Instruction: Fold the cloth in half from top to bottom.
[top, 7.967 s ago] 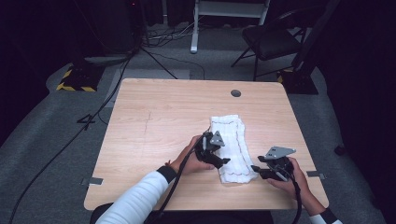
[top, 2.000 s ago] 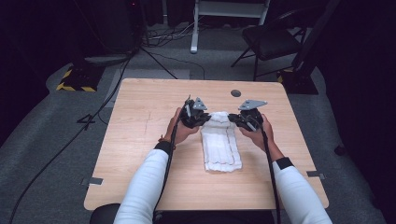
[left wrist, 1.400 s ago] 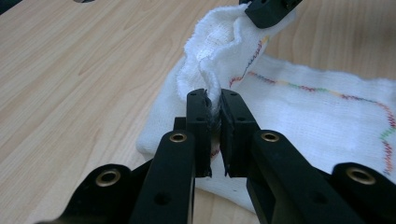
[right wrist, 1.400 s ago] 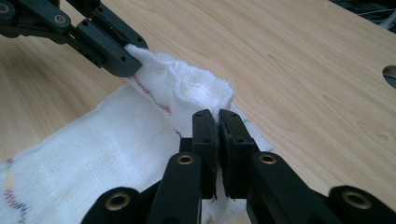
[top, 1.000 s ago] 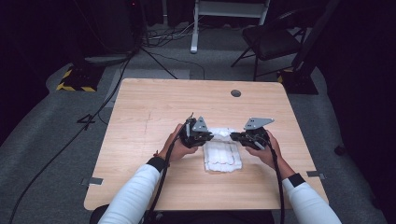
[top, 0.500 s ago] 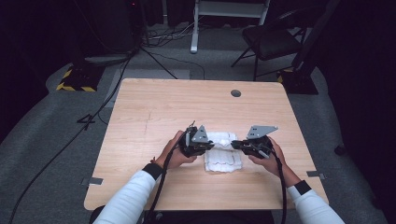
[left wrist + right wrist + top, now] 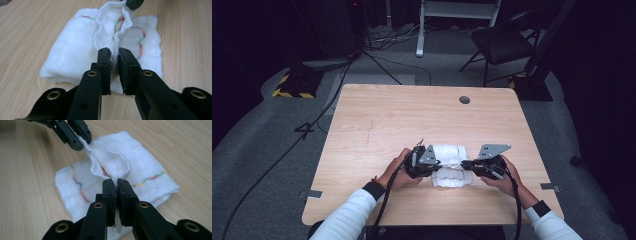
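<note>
Both grippers have drawn the white cloth (image 7: pixel 451 170) toward the lower frame; left gripper (image 7: pixel 114 53) and right gripper (image 7: pixel 116 185), jaws pinching its edge, are mid-fold, next laying it flat.

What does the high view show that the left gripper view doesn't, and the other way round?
High view: the whole light wooden table, both sleeved forearms, a black chair behind. Left gripper view: the left gripper pinching a raised fold, with red and green zigzag stitching on the cloth. Both: the folded white gauze cloth and the right gripper on it.
</note>
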### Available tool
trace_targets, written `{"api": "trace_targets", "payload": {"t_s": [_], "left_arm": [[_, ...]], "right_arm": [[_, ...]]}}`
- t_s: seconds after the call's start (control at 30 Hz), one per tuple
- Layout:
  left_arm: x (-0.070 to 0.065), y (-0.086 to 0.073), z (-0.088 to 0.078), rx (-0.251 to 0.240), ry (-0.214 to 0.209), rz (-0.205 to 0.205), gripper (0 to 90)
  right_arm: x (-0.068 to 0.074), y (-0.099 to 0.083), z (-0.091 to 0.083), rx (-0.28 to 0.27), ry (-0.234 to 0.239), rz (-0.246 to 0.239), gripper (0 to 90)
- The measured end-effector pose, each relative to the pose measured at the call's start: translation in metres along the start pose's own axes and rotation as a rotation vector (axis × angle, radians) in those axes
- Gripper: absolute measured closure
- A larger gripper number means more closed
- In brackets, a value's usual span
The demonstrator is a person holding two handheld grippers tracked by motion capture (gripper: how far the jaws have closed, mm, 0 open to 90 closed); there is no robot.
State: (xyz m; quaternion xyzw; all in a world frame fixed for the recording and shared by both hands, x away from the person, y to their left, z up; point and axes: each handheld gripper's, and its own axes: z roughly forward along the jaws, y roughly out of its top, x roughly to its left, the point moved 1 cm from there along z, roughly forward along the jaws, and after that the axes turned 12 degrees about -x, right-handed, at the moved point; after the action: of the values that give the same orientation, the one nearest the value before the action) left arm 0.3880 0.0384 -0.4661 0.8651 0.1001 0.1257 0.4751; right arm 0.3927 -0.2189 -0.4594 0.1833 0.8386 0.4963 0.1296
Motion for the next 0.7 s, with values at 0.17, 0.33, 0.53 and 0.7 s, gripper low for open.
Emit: {"api": "trace_targets", "payload": {"t_s": [0.17,0.33,0.53,0.7], "left_arm": [[-0.012,-0.003,0.001,0.020,-0.028,0.012,80.1],[-0.023,-0.009,0.005,0.063,-0.071,0.042,81.1],[-0.029,-0.014,0.006,0.086,-0.095,0.038,81.3],[-0.032,-0.019,0.006,0.103,-0.106,0.027,81.3]], "right_arm": [[0.006,-0.003,-0.008,-0.007,0.021,-0.003,85.0],[0.015,-0.011,-0.011,0.022,0.048,-0.019,84.4],[0.023,-0.020,-0.016,0.051,0.070,-0.028,82.9],[0.030,-0.030,-0.018,0.087,0.086,-0.036,82.7]]}}
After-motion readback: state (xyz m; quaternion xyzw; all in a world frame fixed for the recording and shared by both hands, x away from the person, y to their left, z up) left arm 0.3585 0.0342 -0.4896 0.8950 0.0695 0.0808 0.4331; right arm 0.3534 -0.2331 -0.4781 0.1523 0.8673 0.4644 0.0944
